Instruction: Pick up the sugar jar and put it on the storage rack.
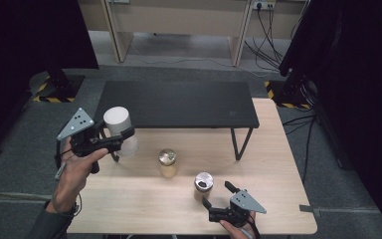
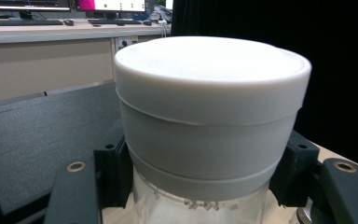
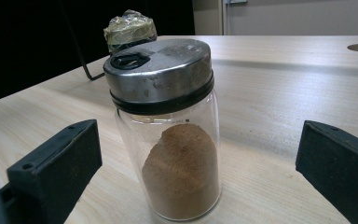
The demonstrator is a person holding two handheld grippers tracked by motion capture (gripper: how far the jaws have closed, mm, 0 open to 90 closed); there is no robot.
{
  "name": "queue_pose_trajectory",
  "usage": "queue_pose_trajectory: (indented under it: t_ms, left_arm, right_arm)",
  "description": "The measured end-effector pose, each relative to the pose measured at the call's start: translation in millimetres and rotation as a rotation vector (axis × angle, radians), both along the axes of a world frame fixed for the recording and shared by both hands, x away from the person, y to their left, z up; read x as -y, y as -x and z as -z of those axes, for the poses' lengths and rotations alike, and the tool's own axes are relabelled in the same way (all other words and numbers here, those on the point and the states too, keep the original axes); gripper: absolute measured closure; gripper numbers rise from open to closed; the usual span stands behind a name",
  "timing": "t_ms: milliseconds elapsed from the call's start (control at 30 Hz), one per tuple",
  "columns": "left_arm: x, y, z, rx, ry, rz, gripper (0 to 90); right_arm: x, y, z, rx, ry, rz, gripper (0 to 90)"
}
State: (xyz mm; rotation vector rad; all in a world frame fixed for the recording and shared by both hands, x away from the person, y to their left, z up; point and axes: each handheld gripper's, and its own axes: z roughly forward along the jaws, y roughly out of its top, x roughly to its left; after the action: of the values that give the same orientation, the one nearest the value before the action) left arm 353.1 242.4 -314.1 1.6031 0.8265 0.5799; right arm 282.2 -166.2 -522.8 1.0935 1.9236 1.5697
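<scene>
Left gripper (image 1: 122,139) clamped one white-lidded clear glass jar (image 2: 212,121) raised over the table's left edge, right gripper (image 1: 218,195) gaped apart around one steel-capped glass spice jar (image 3: 170,130), one gold-lidded jar (image 1: 167,162) mid light wooden table (image 1: 273,164), one black shelf (image 1: 179,102) behind, no legible labels.

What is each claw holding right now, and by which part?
Left claw grips the white-lidded jar just below its lid. Right claw holds nothing.

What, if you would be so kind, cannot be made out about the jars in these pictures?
- White-lidded jar: its base is cut off by the bottom edge in the left gripper view.
- Gold-lidded jar: its body is hidden behind the steel-lidded jar in the right gripper view.
</scene>
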Motion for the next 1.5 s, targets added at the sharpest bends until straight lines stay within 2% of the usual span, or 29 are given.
queue_pose_trajectory:
  t_ms: [367,567,1500]
  left_arm:
    - [4.6,-9.7,-15.6,-0.009,-0.003,-0.004,35.2]
    - [7.3,-18.8,-24.5,-0.01,-0.007,-0.025,35.2]
    - [16.6,-65.7,-41.7,0.005,-0.023,-0.167,35.2]
  right_arm:
    - [0.1,-0.2,0.2,-0.001,-0.001,-0.001,0.3]
    - [0.1,-0.1,0.1,-0.001,-0.002,-0.001,0.3]
    - [0.2,0.0,0.1,-0.002,-0.003,-0.003,0.3]
